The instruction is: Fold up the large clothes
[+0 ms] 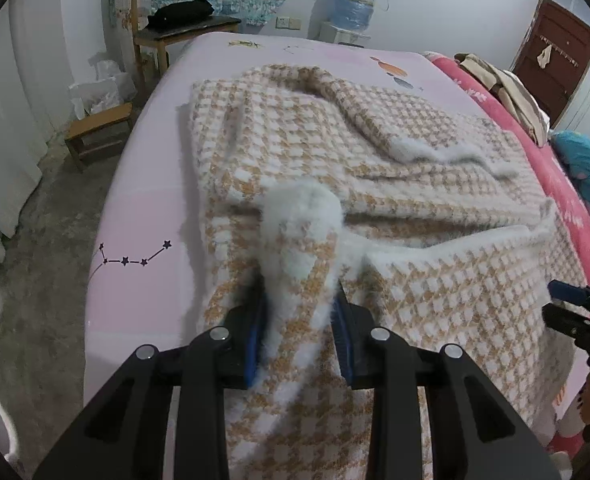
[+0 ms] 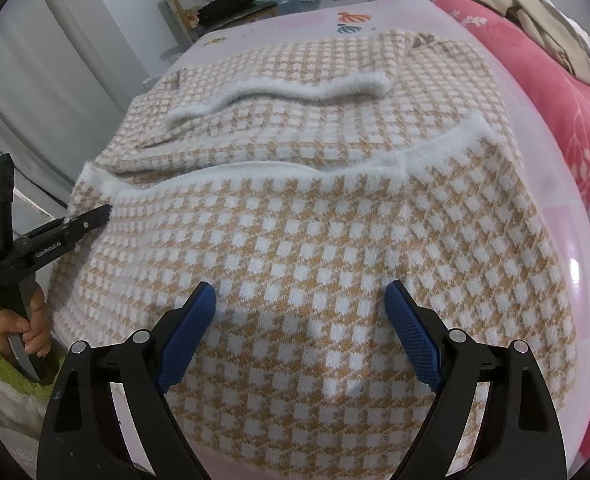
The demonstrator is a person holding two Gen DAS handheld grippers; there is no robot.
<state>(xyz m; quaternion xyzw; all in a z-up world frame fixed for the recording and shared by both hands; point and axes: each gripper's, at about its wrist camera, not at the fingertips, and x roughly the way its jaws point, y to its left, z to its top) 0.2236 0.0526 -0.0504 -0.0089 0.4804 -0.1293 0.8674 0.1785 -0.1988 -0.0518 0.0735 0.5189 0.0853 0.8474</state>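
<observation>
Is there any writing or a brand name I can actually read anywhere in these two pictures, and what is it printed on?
"GenRobot.AI": white letters on the black plastic body of the left gripper, seen from the right wrist view.
Small white print lower on that same black handle: too small to read.
Pink bed sheet: only drawn stars and small pictures, no words.
Blue water jug by the wall: its label is too blurred to read.
Nothing else bears writing.

1 checked sweater (image 1: 375, 152), 2 grippers – left (image 1: 301, 344), right (image 2: 300, 336), 1 chair (image 1: 167, 12), 1 stool (image 1: 99, 128), 1 water jug (image 1: 355, 0)
</observation>
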